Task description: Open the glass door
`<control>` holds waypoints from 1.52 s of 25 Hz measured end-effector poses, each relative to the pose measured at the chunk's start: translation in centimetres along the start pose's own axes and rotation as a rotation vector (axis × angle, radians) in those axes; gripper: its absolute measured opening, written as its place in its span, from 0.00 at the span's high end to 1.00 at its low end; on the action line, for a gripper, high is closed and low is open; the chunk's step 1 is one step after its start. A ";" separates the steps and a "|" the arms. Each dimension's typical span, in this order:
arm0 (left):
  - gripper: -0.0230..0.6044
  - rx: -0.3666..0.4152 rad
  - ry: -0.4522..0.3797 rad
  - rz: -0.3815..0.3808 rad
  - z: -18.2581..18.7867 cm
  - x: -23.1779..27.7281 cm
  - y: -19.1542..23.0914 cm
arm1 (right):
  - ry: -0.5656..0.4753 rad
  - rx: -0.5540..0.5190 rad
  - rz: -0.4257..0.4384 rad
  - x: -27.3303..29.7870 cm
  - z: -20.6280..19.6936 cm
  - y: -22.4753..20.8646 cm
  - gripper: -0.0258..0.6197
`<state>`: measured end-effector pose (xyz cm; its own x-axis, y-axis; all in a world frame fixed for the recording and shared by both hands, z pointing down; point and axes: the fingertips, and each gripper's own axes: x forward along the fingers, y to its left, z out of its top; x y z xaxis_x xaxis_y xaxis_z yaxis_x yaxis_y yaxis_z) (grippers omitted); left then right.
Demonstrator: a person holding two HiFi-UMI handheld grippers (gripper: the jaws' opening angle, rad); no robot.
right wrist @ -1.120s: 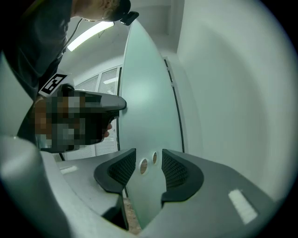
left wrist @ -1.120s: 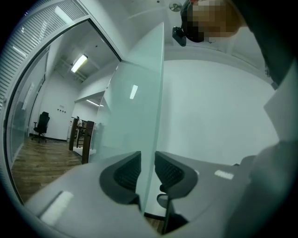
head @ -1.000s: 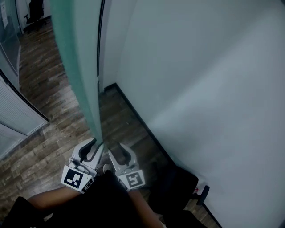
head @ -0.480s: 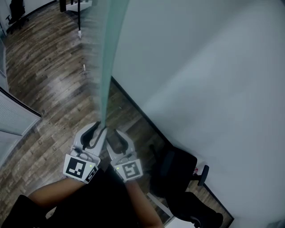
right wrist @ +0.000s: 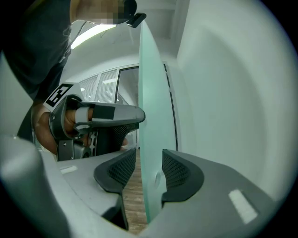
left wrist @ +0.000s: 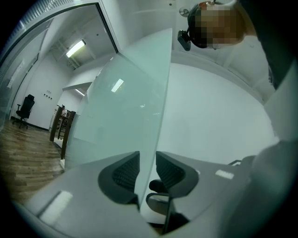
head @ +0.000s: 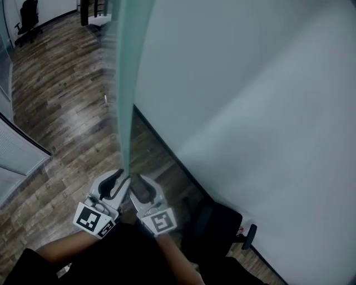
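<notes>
The glass door [head: 125, 83] stands edge-on to me, a tall green-tinted pane running down to both grippers. My left gripper [head: 115, 180] is on the left of the edge and my right gripper [head: 142, 187] just right of it. In the left gripper view the door's edge [left wrist: 156, 116] passes between the pads [left wrist: 170, 173] of the left gripper [left wrist: 146, 173]. Its jaws have just been opening, and a gap shows beside the pane. In the right gripper view the right gripper [right wrist: 148, 169] straddles the glass edge [right wrist: 150, 116] with floor showing beside the left pad [right wrist: 122, 169].
A white wall [head: 250, 111] rises close on the right. A black office chair [head: 222, 228] stands by it, near my right arm. Wood floor [head: 61, 111] spreads to the left, bounded by a partition with blinds [head: 16, 150]. Another chair [head: 28, 14] stands far back.
The door's edge has swung and more wood floor shows beyond it. Both grippers have stayed at the edge, the left one shifting a little.
</notes>
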<state>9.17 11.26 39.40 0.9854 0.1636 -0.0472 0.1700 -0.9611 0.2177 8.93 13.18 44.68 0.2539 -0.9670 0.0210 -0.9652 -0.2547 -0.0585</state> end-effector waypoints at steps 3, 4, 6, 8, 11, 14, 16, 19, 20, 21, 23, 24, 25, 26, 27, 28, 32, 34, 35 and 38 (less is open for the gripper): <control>0.79 0.005 0.002 0.004 0.2 0.3 -0.3 | 0.003 -0.008 0.030 0.1 0.5 -0.1 0.72; 0.79 0.005 -0.001 0.006 0.3 0.4 -0.4 | 0.013 -0.012 0.033 0.1 0.7 0.0 0.72; 0.79 0.003 -0.019 0.008 0.5 0.7 -0.7 | 0.040 0.008 0.029 0.1 0.7 0.0 0.72; 0.79 0.001 -0.039 0.008 0.5 1.1 -0.8 | 0.060 0.026 0.026 0.3 0.6 -0.3 0.72; 0.79 -0.003 -0.044 0.018 0.1 1.5 -0.7 | 0.063 0.007 0.022 0.4 0.3 -0.9 0.76; 0.79 -0.003 -0.028 0.027 -0.4 2.4 -1.0 | 0.050 0.019 0.016 0.3 0.1 -2.2 0.78; 0.80 0.002 -0.019 0.025 -0.5 3.1 -1.2 | 0.038 0.028 0.012 0.4 0.2 -2.8 0.80; 0.80 0.006 -0.008 0.023 -0.6 3.8 -1.3 | 0.032 0.008 0.010 0.5 0.3 -3.3 0.86; 0.80 0.006 -0.005 0.023 -0.6 4.0 -1.4 | 0.032 -0.003 0.006 0.5 0.3 -3.6 0.86; 0.80 0.005 -0.004 0.020 -0.6 4.3 -1.5 | 0.032 -0.012 0.001 0.5 0.3 -3.9 0.88; 0.80 0.005 -0.004 0.008 -0.7 4.7 -1.6 | 0.033 -0.019 -0.009 0.4 0.3 -4.4 0.87; 0.80 0.009 -0.006 0.000 -0.7 4.9 -1.7 | 0.033 -0.019 -0.011 0.3 0.2 -4.6 0.87; 0.80 0.014 -0.007 -0.007 -0.8 5.0 -1.8 | 0.035 -0.019 -0.012 0.2 0.1 -4.8 0.87; 0.81 0.021 -0.009 -0.011 -1.0 5.1 -1.8 | 0.037 -0.022 -0.012 0.1 -0.1 -5.0 0.88; 0.81 0.026 -0.010 -0.013 -1.2 5.2 -1.9 | 0.041 -0.027 -0.011 0.0 -0.3 -5.2 0.88; 0.81 0.028 -0.009 -0.014 -1.4 5.4 -2.0 | 0.044 -0.033 -0.012 -0.1 -0.4 -5.4 0.88; 0.81 0.013 -0.004 -0.015 -1.4 5.7 -2.7 | 0.038 -0.038 -0.027 -0.7 0.2 -6.0 0.88; 0.81 0.009 -0.001 -0.017 -1.4 5.7 -2.9 | 0.035 -0.033 -0.031 -0.8 0.4 -6.3 0.88; 0.81 0.008 -0.001 -0.015 -1.5 5.7 -3.0 | 0.033 -0.030 -0.030 -0.8 0.5 -6.6 0.88; 0.81 0.014 -0.012 0.004 -1.3 5.2 -2.9 | 0.032 -0.025 -0.030 -1.1 0.7 -6.8 0.88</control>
<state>13.86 15.22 39.83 0.9859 0.1570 -0.0583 0.1658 -0.9648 0.2043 15.30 15.99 44.35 0.2809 -0.9582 0.0541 -0.9586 -0.2828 -0.0328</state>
